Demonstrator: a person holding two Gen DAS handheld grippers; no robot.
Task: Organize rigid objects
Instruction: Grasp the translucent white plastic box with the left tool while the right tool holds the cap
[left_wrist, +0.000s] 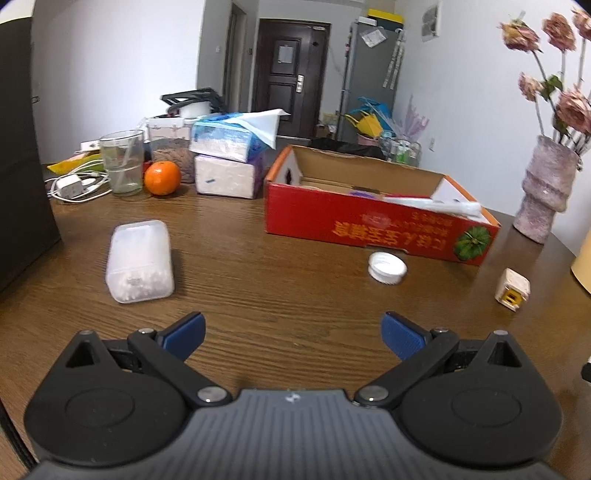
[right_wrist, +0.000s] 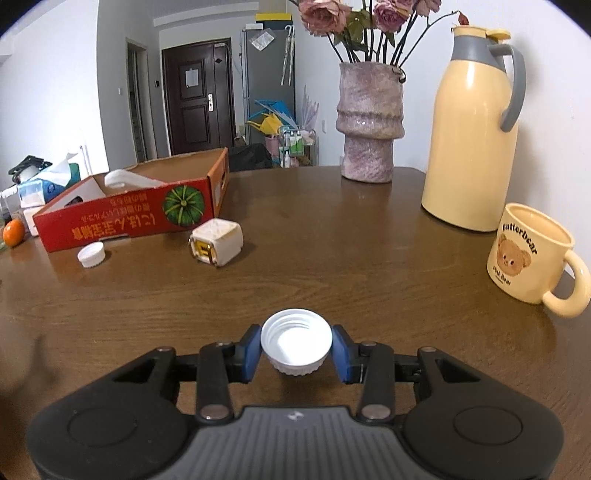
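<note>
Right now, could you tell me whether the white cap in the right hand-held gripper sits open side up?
Open side up: the white cap shows its inner threads and hollow.

The left gripper (left_wrist: 293, 334) hangs wide open over the table (left_wrist: 280, 258); a cap (left_wrist: 387, 267) lies just before the red box (left_wrist: 369, 225).

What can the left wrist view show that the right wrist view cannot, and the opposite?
Only the left wrist view: a translucent plastic box of cotton swabs, a clear glass tumbler and the open left gripper.

Only the right wrist view: a cream thermos jug, a cream bear mug, and the right gripper shut on a white screw cap.

Both: the red cardboard box, a second white cap, the white cube charger, the pink vase and the orange.
</note>
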